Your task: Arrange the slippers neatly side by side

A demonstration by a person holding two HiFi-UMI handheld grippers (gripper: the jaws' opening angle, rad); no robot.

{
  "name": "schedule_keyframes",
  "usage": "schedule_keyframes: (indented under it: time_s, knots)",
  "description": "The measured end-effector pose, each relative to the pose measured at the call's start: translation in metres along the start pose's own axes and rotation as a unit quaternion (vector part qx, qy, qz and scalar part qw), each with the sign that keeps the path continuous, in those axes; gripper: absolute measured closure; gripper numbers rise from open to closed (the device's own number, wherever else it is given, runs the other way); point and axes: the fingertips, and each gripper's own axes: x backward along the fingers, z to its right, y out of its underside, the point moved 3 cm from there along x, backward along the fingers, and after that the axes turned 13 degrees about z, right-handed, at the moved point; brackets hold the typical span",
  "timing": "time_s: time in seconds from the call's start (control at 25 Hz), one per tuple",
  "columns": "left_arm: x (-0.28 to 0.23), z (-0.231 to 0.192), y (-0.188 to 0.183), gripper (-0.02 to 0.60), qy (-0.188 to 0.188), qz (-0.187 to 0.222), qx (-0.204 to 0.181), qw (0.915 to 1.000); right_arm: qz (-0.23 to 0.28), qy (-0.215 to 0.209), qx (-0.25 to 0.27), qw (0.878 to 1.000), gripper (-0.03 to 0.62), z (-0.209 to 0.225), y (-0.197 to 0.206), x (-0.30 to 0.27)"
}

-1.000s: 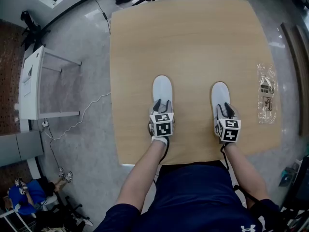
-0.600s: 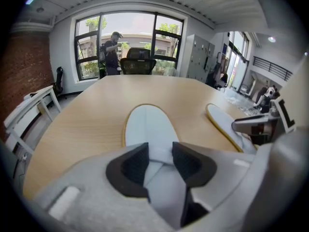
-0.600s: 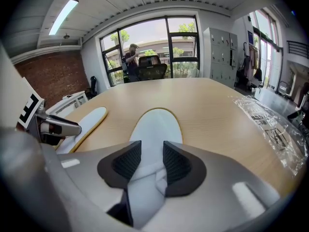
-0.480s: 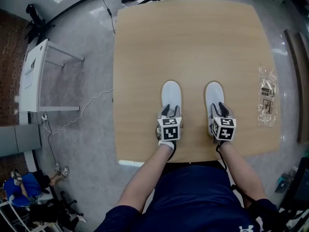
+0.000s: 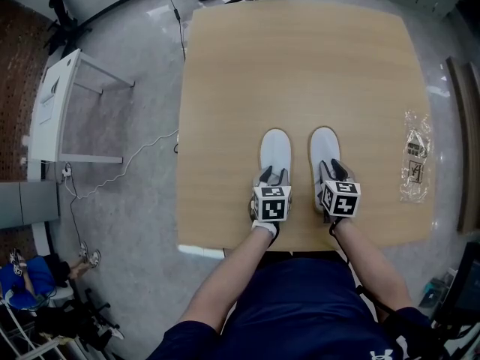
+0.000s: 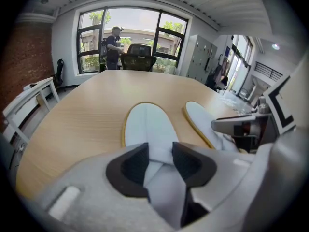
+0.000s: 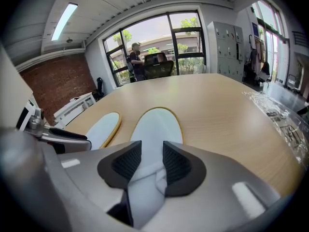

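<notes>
Two white slippers with thin yellow rims lie toes-away on the wooden table [image 5: 300,66], close together and roughly parallel. My left gripper [image 5: 273,178] is shut on the strap end of the left slipper [image 5: 275,150]; in the left gripper view its black pads pinch white fabric [image 6: 159,161], with the left slipper [image 6: 147,127] ahead and the right slipper [image 6: 200,120] beside it. My right gripper [image 5: 332,174] is shut on the right slipper [image 5: 323,147]; the right gripper view shows the right slipper [image 7: 157,127] between the pads and the left slipper [image 7: 102,127] to its left.
A clear plastic packet [image 5: 415,156] lies near the table's right edge. The table's near edge runs just behind both grippers. Left of the table are a white stand [image 5: 56,111] and a floor cable [image 5: 127,172]. A chair [image 6: 137,62] and a person stand beyond the far edge.
Both grippers have drawn their slippers toward each other: the left slipper slid right, the right one left. The gap between them has narrowed to a small strip.
</notes>
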Motion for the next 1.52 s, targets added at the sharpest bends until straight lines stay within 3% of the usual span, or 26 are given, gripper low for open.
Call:
schedule_keyframes:
  time_s: [0.96,1.08,1.36,1.52]
  knots:
    - [0.000,0.023,0.000,0.425,0.012,-0.010,0.037,0.9992,-0.015,-0.024,-0.064,0.998,0.457,-0.027,-0.001,-0.005]
    - [0.008,0.022,-0.015,0.422,0.016,0.009,0.067,0.9976,0.007,-0.031,-0.080,0.996,0.465,-0.029,-0.012,-0.003]
    - [0.040,0.015,-0.064,0.434,0.027,0.095,0.109,0.9891,0.060,-0.062,-0.106,0.991,0.499,-0.026,-0.050,0.023]
    - [0.083,0.036,-0.099,0.461,0.079,0.146,0.119,0.9790,0.096,-0.076,-0.121,0.985,0.502,-0.013,-0.079,0.064]
